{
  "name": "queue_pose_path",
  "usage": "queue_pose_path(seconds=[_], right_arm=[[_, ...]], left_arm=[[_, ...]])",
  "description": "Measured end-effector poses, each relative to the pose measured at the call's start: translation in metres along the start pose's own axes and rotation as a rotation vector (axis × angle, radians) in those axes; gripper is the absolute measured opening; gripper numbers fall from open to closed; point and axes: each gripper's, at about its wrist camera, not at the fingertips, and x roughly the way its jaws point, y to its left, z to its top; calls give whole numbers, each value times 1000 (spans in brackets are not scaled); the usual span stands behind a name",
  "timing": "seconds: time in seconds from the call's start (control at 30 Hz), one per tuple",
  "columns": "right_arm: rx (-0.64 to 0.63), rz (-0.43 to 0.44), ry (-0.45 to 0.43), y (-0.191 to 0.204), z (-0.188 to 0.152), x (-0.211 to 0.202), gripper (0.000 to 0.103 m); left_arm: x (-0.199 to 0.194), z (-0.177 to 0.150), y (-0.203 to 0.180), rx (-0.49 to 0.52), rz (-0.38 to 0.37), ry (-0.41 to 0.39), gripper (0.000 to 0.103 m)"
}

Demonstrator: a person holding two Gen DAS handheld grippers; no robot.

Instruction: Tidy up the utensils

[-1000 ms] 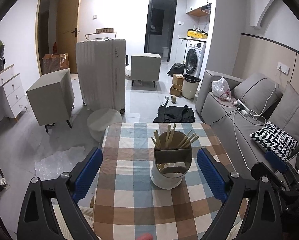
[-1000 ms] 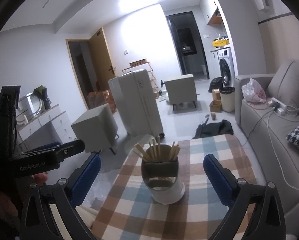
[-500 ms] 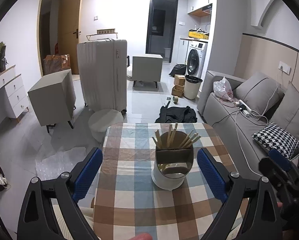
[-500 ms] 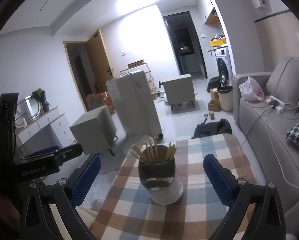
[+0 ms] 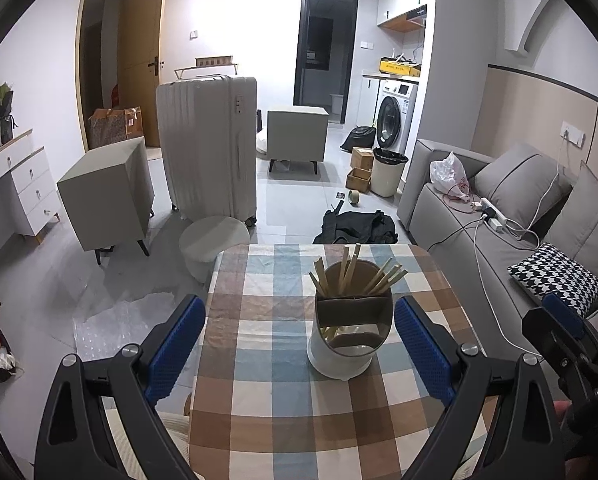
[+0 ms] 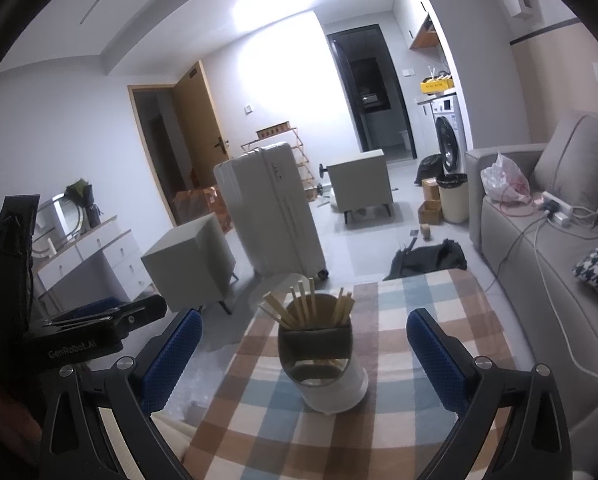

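A white utensil holder (image 5: 349, 334) stands on the checked tablecloth (image 5: 259, 392), with several wooden chopsticks (image 5: 351, 270) sticking up from its rear compartment. It also shows in the right wrist view (image 6: 325, 364), with its chopsticks (image 6: 303, 308). My left gripper (image 5: 299, 344) is open and empty, its blue pads either side of the holder and nearer the camera. My right gripper (image 6: 303, 356) is open and empty, framing the holder the same way. The other gripper shows at each view's edge (image 5: 567, 344) (image 6: 95, 332).
A grey sofa (image 5: 511, 216) runs along the table's right side. A round stool (image 5: 213, 242), a white suitcase (image 5: 207, 144) and a black bag (image 5: 357, 228) stand on the floor beyond the table's far edge. A grey cabinet (image 5: 107, 196) is at the left.
Both grippers have drawn back and risen slightly, so the holder sits a little lower and farther in both views. Both stay open.
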Motion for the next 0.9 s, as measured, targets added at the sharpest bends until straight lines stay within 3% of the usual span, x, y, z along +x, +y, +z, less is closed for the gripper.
queue_pose_path(seconds=[0.9], right_arm=[[1,-9,7,-1,1,-3,103]], left_arm=[[1,1,-3,14,21,7,93]])
